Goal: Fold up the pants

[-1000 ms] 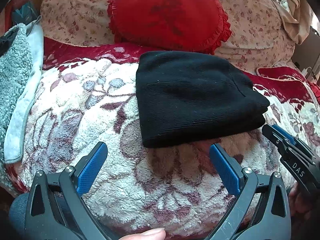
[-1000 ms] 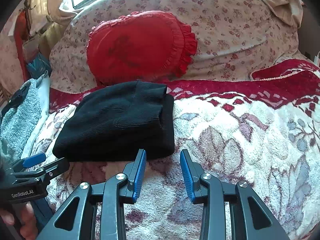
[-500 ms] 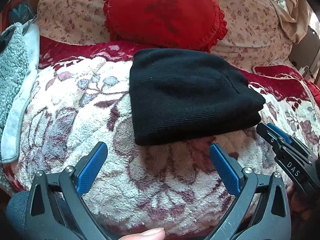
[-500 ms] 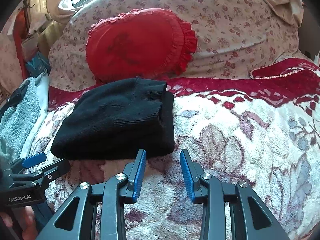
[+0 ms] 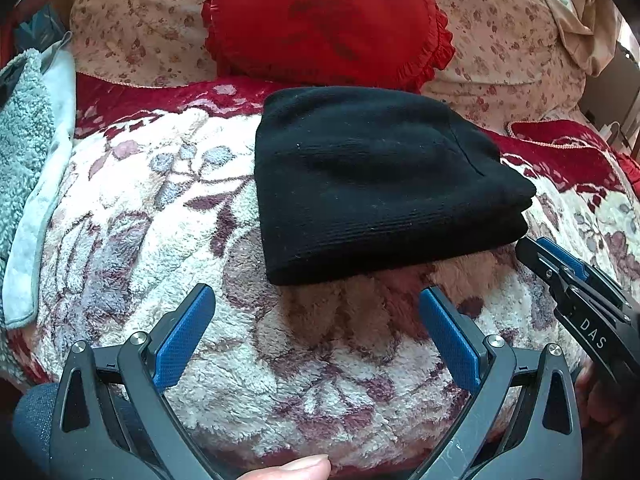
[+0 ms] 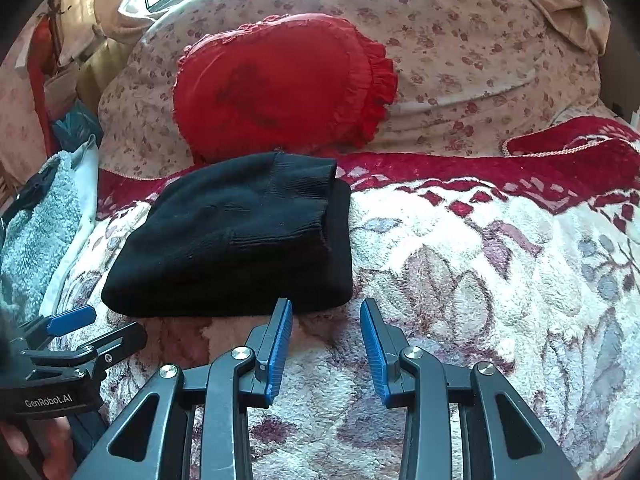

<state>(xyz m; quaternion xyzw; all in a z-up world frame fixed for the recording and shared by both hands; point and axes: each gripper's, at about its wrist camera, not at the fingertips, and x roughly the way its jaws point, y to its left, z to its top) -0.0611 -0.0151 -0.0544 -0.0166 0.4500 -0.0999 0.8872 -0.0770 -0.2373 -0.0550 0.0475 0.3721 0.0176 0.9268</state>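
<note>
The black pants [image 5: 372, 184] lie folded in a compact stack on the floral fleece blanket [image 5: 160, 220]; they also show in the right wrist view [image 6: 240, 236]. My left gripper [image 5: 316, 300] is open wide and empty, just short of the stack's near edge. My right gripper [image 6: 326, 312] is open and empty at the stack's near right corner, not touching it. The right gripper also shows in the left wrist view [image 5: 536, 246], and the left gripper in the right wrist view [image 6: 108, 326].
A red ruffled cushion [image 5: 320, 20] leans on a floral pillow [image 6: 460, 48] behind the pants. A grey-blue towel [image 5: 24, 152] lies at the left. A dark red blanket border [image 6: 560, 160] runs across the back right.
Both views have shifted slightly, so the pants sit a little further left in the left wrist view. The grippers stay open and the pants have not moved.
</note>
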